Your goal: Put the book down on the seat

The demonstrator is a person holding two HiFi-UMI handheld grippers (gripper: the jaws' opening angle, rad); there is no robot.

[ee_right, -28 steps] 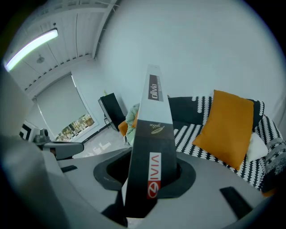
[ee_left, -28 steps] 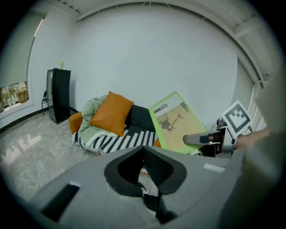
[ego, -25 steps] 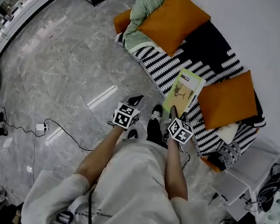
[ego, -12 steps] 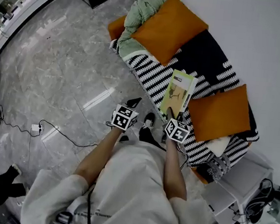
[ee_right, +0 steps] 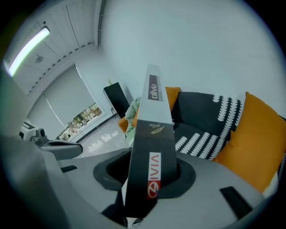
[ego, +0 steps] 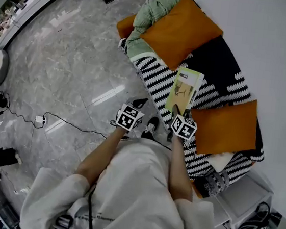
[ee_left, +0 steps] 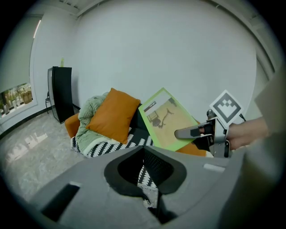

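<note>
The book (ego: 185,89), with a light green cover and a dark spine (ee_right: 152,147), is clamped at its lower edge by my right gripper (ego: 177,112). It stands tilted in the air over the sofa seat (ego: 155,77), which carries a black-and-white patterned throw, between the two orange pillows. The left gripper view shows the book (ee_left: 167,118) in the right gripper (ee_left: 192,132) in front of the sofa. My left gripper (ego: 138,104) hangs over the floor beside the sofa's front edge, shut and holding nothing.
A large orange pillow (ego: 181,26) leans on a green blanket (ego: 153,15) at the sofa's far end; a second orange pillow (ego: 223,127) lies to the right. A black cabinet (ee_left: 60,91) stands left of the sofa. A cable and power strip (ego: 40,120) lie on the marble floor.
The head view has shifted slightly. The book stays in my right gripper over the seat between the pillows, and both grippers keep their places relative to the sofa.
</note>
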